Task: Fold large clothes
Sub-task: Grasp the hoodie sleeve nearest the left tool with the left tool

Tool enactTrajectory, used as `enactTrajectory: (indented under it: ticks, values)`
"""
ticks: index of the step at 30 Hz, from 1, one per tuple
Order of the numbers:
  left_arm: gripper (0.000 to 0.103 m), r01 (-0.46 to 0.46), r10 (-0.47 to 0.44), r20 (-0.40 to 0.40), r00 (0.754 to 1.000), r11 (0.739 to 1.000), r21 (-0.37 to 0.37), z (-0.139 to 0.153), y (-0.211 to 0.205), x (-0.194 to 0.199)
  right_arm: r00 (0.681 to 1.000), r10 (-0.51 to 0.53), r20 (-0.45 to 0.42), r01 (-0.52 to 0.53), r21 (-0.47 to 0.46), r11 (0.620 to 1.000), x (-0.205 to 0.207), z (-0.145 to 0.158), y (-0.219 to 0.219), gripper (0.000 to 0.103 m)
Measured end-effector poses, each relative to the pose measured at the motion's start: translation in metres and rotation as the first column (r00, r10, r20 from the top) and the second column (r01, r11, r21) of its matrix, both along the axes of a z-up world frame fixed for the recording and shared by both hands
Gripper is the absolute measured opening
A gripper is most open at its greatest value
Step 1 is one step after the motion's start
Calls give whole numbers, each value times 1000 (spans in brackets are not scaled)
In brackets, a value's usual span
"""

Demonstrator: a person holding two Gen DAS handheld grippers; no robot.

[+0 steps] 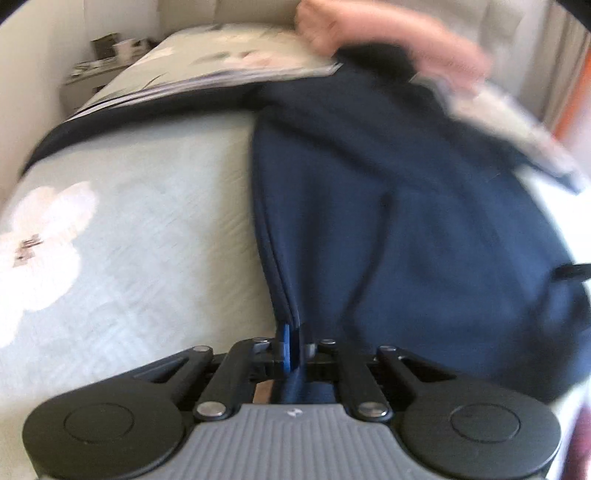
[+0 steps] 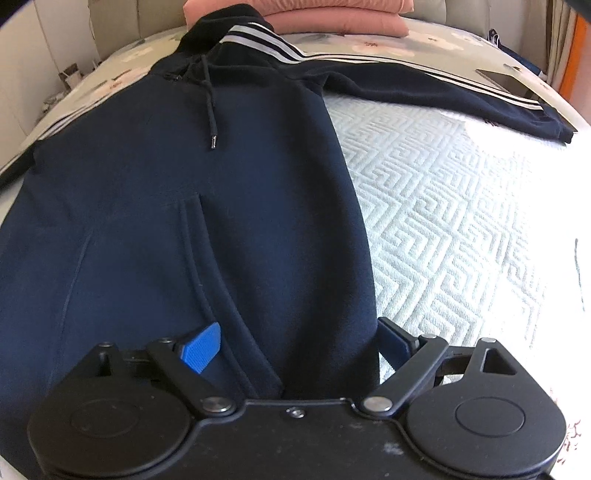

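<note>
A navy hoodie [image 2: 207, 206] with white sleeve stripes and a drawstring lies front up on the bed. Its right sleeve [image 2: 443, 92] stretches out to the right. My right gripper [image 2: 295, 347] is open, its blue pads [image 2: 201, 347] on either side of the hoodie's lower right hem. In the blurred left wrist view the hoodie [image 1: 406, 221] fills the right half. My left gripper [image 1: 291, 347] is shut on the hoodie's left hem edge, which runs up from between the pads.
The bed has a pale quilted cover [image 2: 443, 221] with pink flower prints [image 1: 44, 240]. Folded pink clothes [image 2: 314, 14] are stacked at the head of the bed. A small white side table [image 1: 107, 62] with clutter stands beside the bed, by the wall.
</note>
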State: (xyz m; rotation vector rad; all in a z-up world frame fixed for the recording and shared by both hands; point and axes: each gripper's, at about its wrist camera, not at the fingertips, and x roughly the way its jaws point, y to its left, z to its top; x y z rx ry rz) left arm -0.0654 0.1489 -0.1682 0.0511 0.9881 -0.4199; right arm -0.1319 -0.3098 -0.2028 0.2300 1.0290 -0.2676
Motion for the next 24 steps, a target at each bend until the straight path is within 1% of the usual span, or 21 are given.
enactTrajectory:
  ticks: [2,3,4,5,7,8,9,11,12,13,14,15,16,17,18,19,20,21,24]
  values:
    - [5,0,-1,-12,1000,998,-66,13,7,-3,1000,-20,-22,20,13,1000,9,2,5,103]
    - [4,-13,8,-46,999,996,-92,18,11,-4,999,-27,-36,28,22,999,12,4,4,103]
    - [4,-30,22,-80,997,995,-96,18,16,-4,998,-35,-50,37,33,999,14,5,4,103]
    - [4,-39,31,-114,993,997,-70,13,19,-6,997,-47,-66,50,50,997,18,7,1,103]
    - [5,-34,44,-145,988,997,72,-7,21,-10,993,-83,-84,90,81,993,20,11,-2,103]
    - [5,-31,45,-151,987,995,96,-14,24,-12,991,-96,-95,104,89,991,20,6,-5,103]
    - [5,-31,43,-146,988,996,83,-16,27,-12,989,-107,-106,117,91,989,21,8,-5,103]
    - [5,-14,29,-142,989,994,111,-11,19,-11,988,-112,-103,120,72,990,25,14,0,103]
    - [5,-6,23,-147,989,993,115,-8,16,-10,991,-103,-85,108,50,993,25,21,2,103]
    - [8,1,17,-159,987,994,110,-6,13,-7,995,-86,-53,87,12,996,26,32,7,103]
    - [11,5,12,-171,985,995,97,-4,13,-5,997,-68,-25,67,-20,998,29,42,13,103]
    - [24,3,11,-183,983,997,76,-2,14,-3,999,-47,-3,47,-48,998,33,53,20,103]
    - [44,-5,15,-200,980,999,50,-2,15,6,1000,-15,17,16,-64,998,41,63,28,103]
    - [53,-22,26,-207,978,1000,23,1,18,12,999,20,29,-18,-68,998,49,71,35,103]
    - [65,-46,44,-200,979,999,-5,2,25,16,997,61,37,-58,-66,996,58,77,45,103]
    - [73,-77,70,-182,981,997,-32,4,33,21,993,110,43,-108,-62,992,69,82,56,103]
    - [78,-113,102,-169,980,992,-56,6,40,30,988,150,48,-147,-55,988,79,85,66,103]
    - [84,-148,135,-168,976,986,-70,7,46,41,981,187,54,-184,-47,982,89,86,76,103]
    - [84,-260,239,-175,955,959,-112,12,69,73,956,290,48,-288,-37,957,122,79,112,103]
